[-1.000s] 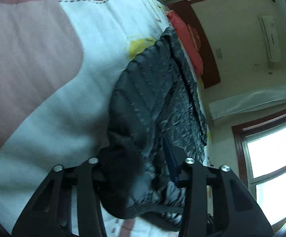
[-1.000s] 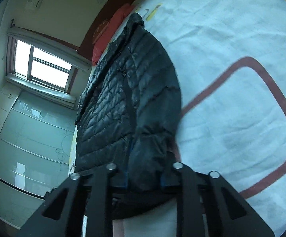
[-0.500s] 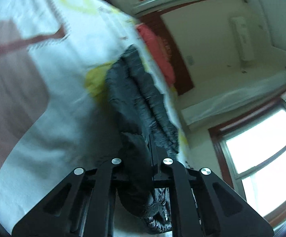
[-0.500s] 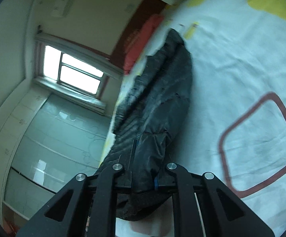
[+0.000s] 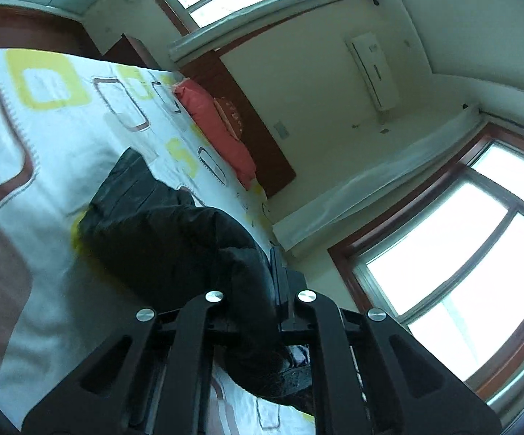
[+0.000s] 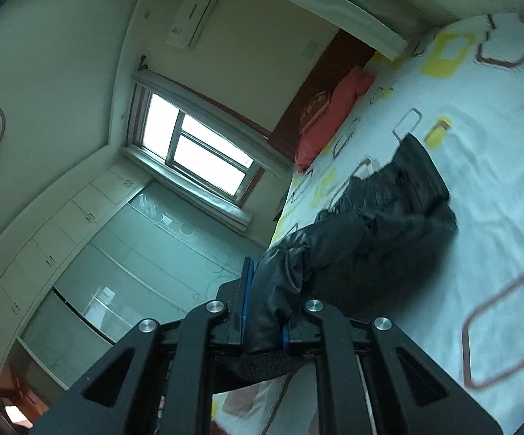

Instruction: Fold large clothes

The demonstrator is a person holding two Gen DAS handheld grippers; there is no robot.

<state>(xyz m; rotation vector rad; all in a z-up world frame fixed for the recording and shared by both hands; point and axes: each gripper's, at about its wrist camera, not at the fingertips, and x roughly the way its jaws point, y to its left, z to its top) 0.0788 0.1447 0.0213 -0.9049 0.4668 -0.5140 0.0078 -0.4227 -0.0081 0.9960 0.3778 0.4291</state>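
A black quilted puffer jacket [image 5: 160, 232] lies on a white bed sheet [image 5: 44, 145] with yellow and brown squares. My left gripper [image 5: 258, 301] is shut on the jacket's near hem and holds it lifted off the bed. In the right wrist view the same jacket [image 6: 389, 214] bunches and rises from the sheet [image 6: 497, 188] toward me. My right gripper [image 6: 265, 311] is shut on the hem too, its blue pad against the fabric. The far end of the jacket still rests on the bed.
A red pillow [image 5: 218, 123] lies against the dark wooden headboard [image 5: 262, 137]; it also shows in the right wrist view [image 6: 331, 116]. Glass-fronted wardrobes [image 6: 117, 272] stand beside the bed. Windows [image 5: 461, 264] and a wall air conditioner [image 5: 372, 69] are beyond.
Both grippers have closed on the jacket's near hem and lifted it up and toward the far end. The jacket went from flat to bunched, and both views tilted up toward walls and windows.
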